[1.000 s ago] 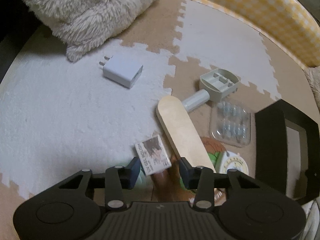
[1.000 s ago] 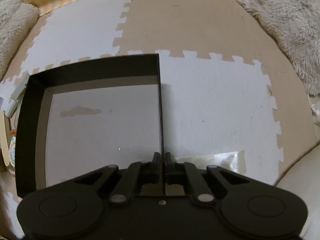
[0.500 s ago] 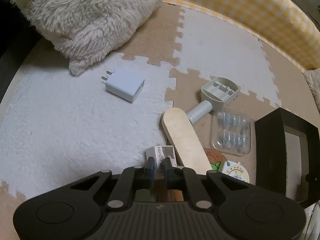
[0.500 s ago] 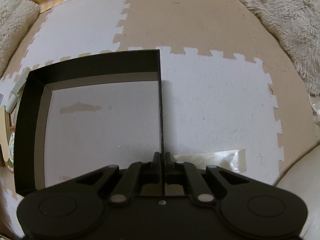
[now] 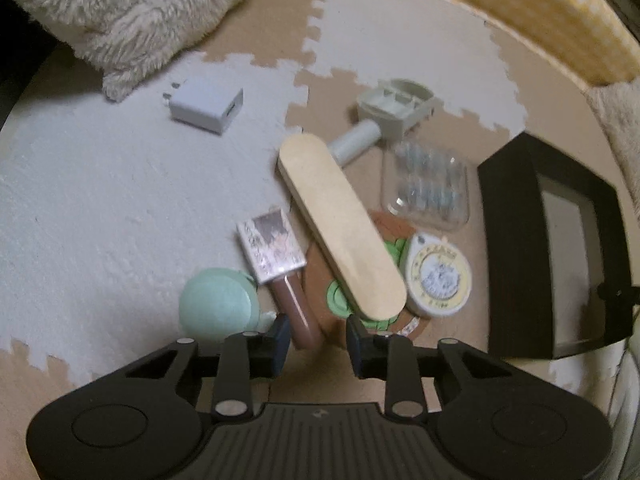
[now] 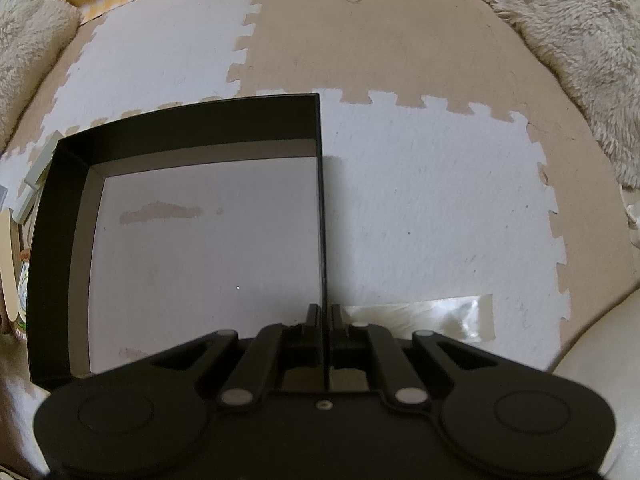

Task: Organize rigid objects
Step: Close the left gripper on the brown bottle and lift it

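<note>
While the black box [image 6: 192,128] is pinched by its right-hand wall between the pressed-together jaws of the right gripper [image 6: 324,316], its pale grey floor is seen to hold nothing but two brownish scuff marks. In the left wrist view the same box [image 5: 516,248] is found at 3 o'clock, at the edge of the clutter.

A small boxed item with a brown tube [image 5: 294,308] sticking out of it is seen just ahead of the left gripper [image 5: 316,336], whose jaws are spread and have just been opening; the tube's lower end lies between the fingertips, and no pad is seen pressing on it. On the little carton [image 5: 272,246] a printed figure and lines of lettering are shown, too blurred to be read. A mint-green round case [image 5: 218,304] is touched by the carton at 9 o'clock of the tube.

A long beige oval board [image 5: 340,228] is laid slantwise over a brown and green flat piece [image 5: 320,276]. A round yellow-rimmed tape-like disc [image 5: 438,280] is placed beside it at 3 o'clock; its printing cannot be read. A clear blister tray [image 5: 426,188], a grey-green handled tool [image 5: 394,110] and a white USB charger [image 5: 204,106] are spread further off, towards 12 and 11 o'clock, on the foam puzzle mat [image 5: 100,200].
</note>
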Action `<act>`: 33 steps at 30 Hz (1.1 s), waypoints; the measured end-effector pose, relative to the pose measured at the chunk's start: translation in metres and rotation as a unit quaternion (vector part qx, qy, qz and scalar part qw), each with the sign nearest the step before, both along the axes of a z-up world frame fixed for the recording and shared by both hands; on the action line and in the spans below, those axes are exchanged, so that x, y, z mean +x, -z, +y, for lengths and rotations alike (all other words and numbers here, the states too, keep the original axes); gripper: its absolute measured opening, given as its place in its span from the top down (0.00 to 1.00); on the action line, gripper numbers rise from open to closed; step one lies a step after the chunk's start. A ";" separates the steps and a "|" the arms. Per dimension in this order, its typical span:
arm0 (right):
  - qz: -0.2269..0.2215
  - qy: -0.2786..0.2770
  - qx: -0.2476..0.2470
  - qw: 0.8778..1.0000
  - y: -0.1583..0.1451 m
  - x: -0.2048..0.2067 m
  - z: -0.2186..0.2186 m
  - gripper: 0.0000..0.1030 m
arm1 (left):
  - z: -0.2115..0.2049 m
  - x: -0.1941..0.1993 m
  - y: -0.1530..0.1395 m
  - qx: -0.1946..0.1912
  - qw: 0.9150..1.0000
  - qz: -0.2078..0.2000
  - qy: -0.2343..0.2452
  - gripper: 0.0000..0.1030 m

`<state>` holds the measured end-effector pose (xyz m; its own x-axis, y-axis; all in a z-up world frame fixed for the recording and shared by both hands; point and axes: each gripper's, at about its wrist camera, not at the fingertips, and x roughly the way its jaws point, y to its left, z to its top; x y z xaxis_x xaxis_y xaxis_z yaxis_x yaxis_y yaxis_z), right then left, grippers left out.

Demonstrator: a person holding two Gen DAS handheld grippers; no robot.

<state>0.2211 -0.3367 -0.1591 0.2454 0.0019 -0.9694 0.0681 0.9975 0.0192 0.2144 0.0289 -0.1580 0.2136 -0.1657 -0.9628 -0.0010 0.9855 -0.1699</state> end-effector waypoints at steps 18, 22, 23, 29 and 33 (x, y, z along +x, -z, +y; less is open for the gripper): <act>0.000 0.000 0.003 1.000 0.000 0.000 -0.001 0.96 | 0.017 -0.005 -0.033 0.007 0.996 -0.087 -0.023 0.82; 0.000 -0.001 0.001 1.000 0.000 0.000 0.000 0.96 | 0.026 0.001 -0.041 0.015 0.992 -0.115 -0.044 0.84; 0.000 -0.002 0.001 1.000 0.000 0.000 0.000 0.96 | 0.027 0.003 -0.042 0.020 0.991 -0.124 -0.046 0.84; -0.004 -0.001 0.001 1.000 -0.002 0.000 0.000 0.96 | 0.020 0.020 -0.043 0.053 0.984 -0.165 -0.034 0.84; -0.004 -0.001 0.000 1.000 -0.002 0.000 0.000 0.96 | 0.020 0.023 -0.041 0.054 0.983 -0.171 -0.029 0.85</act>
